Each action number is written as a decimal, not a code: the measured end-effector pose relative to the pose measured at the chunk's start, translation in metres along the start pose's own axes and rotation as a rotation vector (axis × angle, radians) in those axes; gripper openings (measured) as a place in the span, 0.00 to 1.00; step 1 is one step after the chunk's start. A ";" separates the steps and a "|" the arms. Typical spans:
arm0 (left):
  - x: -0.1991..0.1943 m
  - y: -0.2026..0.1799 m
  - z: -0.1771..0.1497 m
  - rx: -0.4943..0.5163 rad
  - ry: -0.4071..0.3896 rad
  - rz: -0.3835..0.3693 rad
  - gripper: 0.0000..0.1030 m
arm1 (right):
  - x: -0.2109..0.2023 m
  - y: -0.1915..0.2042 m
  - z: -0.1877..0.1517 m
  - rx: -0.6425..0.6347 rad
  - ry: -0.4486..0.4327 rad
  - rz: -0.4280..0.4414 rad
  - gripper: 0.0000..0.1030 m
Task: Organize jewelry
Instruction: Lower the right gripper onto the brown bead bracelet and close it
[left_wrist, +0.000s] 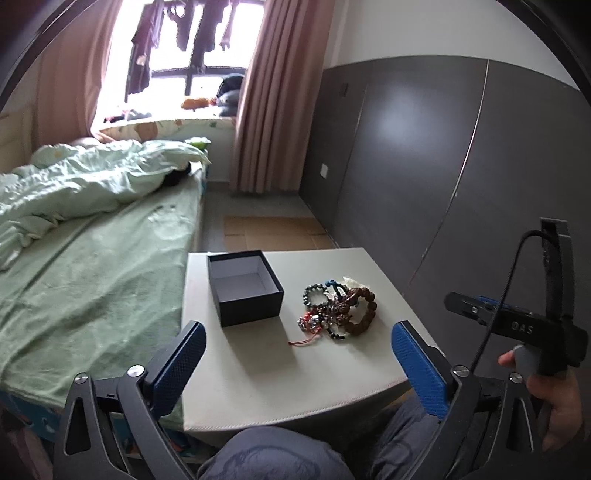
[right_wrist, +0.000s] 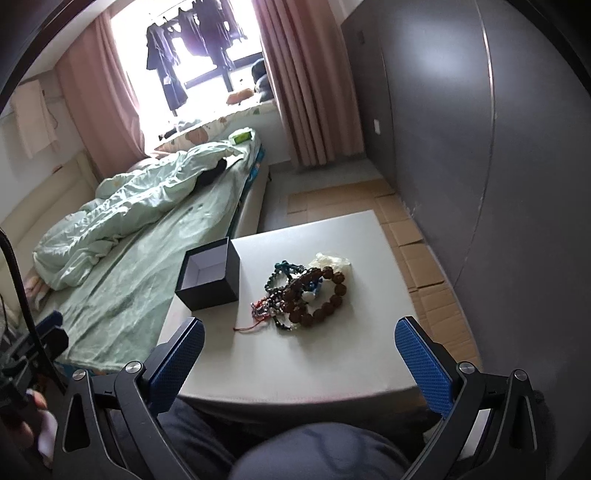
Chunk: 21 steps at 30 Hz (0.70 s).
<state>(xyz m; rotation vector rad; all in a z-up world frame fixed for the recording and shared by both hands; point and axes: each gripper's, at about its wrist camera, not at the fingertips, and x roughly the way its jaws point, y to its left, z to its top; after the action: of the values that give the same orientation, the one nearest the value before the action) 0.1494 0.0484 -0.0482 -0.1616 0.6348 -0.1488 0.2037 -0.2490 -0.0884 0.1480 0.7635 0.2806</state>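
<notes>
A: Start with the biggest thing near the work.

B: The bed (left_wrist: 92, 236), green sheet, runs along the left. Pushed against it is the pale table (left_wrist: 258, 369), and the person's knees sit under its near edge.

A: And on the table?

B: A dark box (left_wrist: 245, 286), lid off, nothing visible inside. It stands on the bed side. Just beside it, toward the wall, lies the jewelry (left_wrist: 338, 308): a tangled heap of bead bracelets, with a big brown one (right_wrist: 321, 299) on the outer side and a red cord (right_wrist: 249, 326) trailing toward the near edge.

A: The tongs?

B: Both spread wide and holding nothing. The left gripper (left_wrist: 297, 365) hangs over the near edge; the right gripper (right_wrist: 299, 363) does the same, aimed more at the heap.

A: So which step?

B: By the look of it, the very first. Nothing is in the box yet.

A: Next move?

B: Probably the right gripper goes down to the heap. The pieces are entangled, so it should pinch one strand on the outside, likely the brown bracelet, and lift slowly so the rest does not drag along.
</notes>
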 end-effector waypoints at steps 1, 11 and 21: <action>0.008 0.001 0.002 0.002 0.010 -0.007 0.91 | 0.009 -0.003 0.002 0.012 0.010 0.002 0.98; 0.086 -0.002 0.027 0.030 0.117 -0.075 0.79 | 0.097 -0.049 0.015 0.111 0.145 0.031 0.61; 0.150 -0.020 0.040 0.153 0.212 -0.085 0.64 | 0.156 -0.073 0.020 0.159 0.216 0.103 0.51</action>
<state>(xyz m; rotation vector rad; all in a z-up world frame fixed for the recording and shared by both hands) 0.2905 0.0051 -0.0989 -0.0252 0.8249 -0.2981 0.3395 -0.2720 -0.1944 0.3111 0.9949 0.3368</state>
